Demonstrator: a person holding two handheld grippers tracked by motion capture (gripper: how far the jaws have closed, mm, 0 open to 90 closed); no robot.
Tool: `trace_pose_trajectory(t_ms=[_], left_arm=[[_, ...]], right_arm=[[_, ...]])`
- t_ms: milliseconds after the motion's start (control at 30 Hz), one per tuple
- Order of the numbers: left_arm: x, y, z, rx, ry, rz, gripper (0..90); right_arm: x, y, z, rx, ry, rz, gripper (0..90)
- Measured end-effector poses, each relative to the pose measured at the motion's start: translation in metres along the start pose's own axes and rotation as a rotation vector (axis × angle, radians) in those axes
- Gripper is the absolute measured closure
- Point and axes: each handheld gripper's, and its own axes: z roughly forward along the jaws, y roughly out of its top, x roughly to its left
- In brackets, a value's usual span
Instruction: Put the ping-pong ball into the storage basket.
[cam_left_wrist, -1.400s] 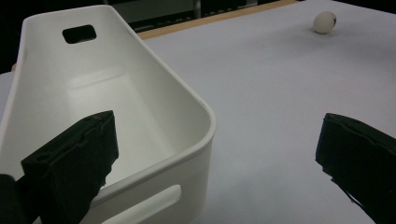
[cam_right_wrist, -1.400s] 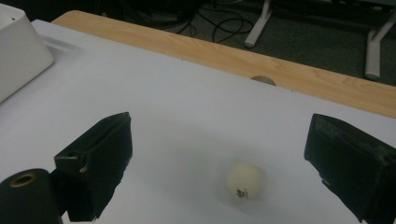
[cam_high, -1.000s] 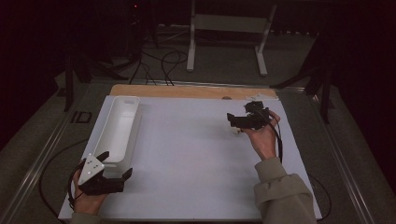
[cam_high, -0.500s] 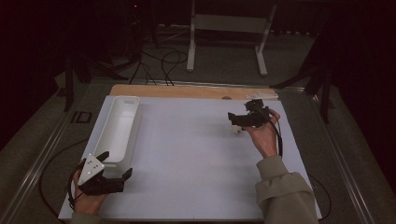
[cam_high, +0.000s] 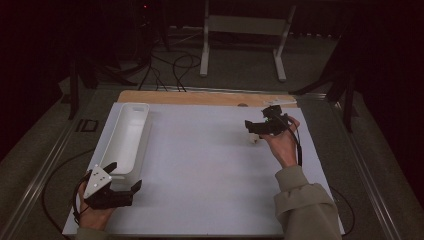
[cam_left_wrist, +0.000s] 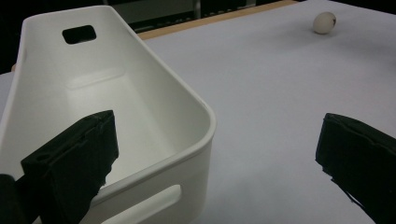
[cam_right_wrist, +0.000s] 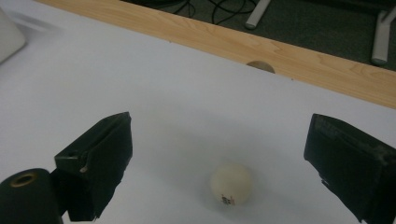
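A small cream ball (cam_high: 253, 139) with a dark print lies on the white table sheet (cam_high: 200, 170) at the far right. My right gripper (cam_high: 251, 129) hovers just above it, open, and in the right gripper view the ball (cam_right_wrist: 231, 184) sits low between the wide-apart jaws of that gripper (cam_right_wrist: 219, 140). A long white bin (cam_high: 125, 137) stands along the left side. My left gripper (cam_high: 124, 176) is open at the bin's near end. Seen from the left gripper (cam_left_wrist: 215, 135), one jaw is over the inside of the bin (cam_left_wrist: 116, 93) and the other over the sheet. The ball (cam_left_wrist: 324, 22) lies far off.
A wooden strip (cam_high: 200, 97) with a round hole (cam_right_wrist: 260, 66) runs along the table's far edge. Behind it, on the dark floor, are cables and a white metal stand (cam_high: 245, 30). A wide stretch of bare sheet lies between the bin and the ball.
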Motion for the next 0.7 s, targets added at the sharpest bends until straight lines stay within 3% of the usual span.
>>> trace_pose_trajectory(t_ms=[700], left_arm=[[0.000, 0.000, 0.000, 0.000, 0.000, 0.002, 0.0]], right_arm=[[-0.011, -0.004, 0.013, 0.049, -0.019, -0.001, 7.4]])
